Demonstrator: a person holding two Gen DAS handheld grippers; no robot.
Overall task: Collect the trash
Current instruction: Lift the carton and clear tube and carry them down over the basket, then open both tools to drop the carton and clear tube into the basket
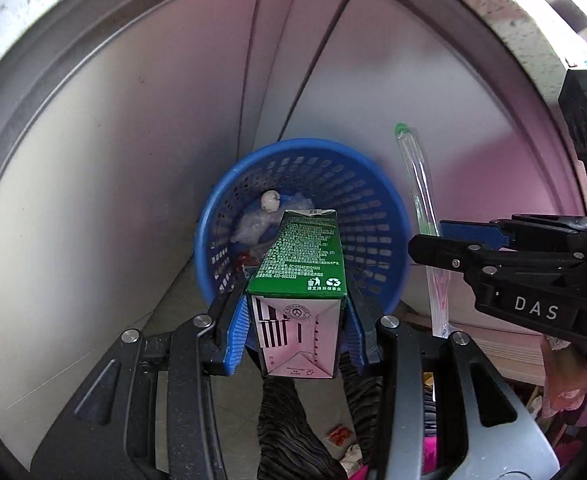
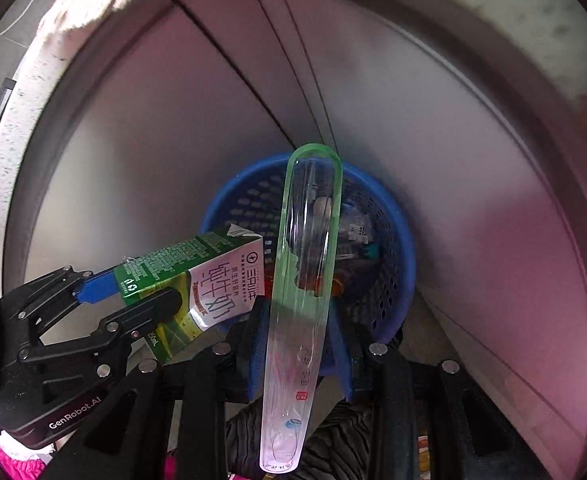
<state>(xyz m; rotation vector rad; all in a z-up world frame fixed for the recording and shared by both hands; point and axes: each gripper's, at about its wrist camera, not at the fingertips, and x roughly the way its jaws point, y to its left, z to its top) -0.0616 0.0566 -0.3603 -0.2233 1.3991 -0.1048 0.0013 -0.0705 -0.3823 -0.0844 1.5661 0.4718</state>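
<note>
Squeezing a boxy green-and-white milk carton (image 1: 299,276), the left gripper (image 1: 297,320) hangs over a round blue plastic basket (image 1: 377,216) full of holes. The right gripper (image 2: 297,344) pinches a long clear plastic package (image 2: 301,280) above it.

- On the right gripper (image 1: 425,246) body we read "DAS" in pale capitals.
- On the left gripper (image 2: 133,294) body we read "GenRobot.AI".
- The carton (image 1: 297,300) carries a number ending "400-6603333", bin and recycling signs, and a barcode on its white end.
- Its pink face (image 2: 229,288) shows large Chinese characters, "纯牛奶" as far as we can tell, and "250mL".
- The clear wrapper (image 2: 301,280) bears small print too faint for us.
</note>
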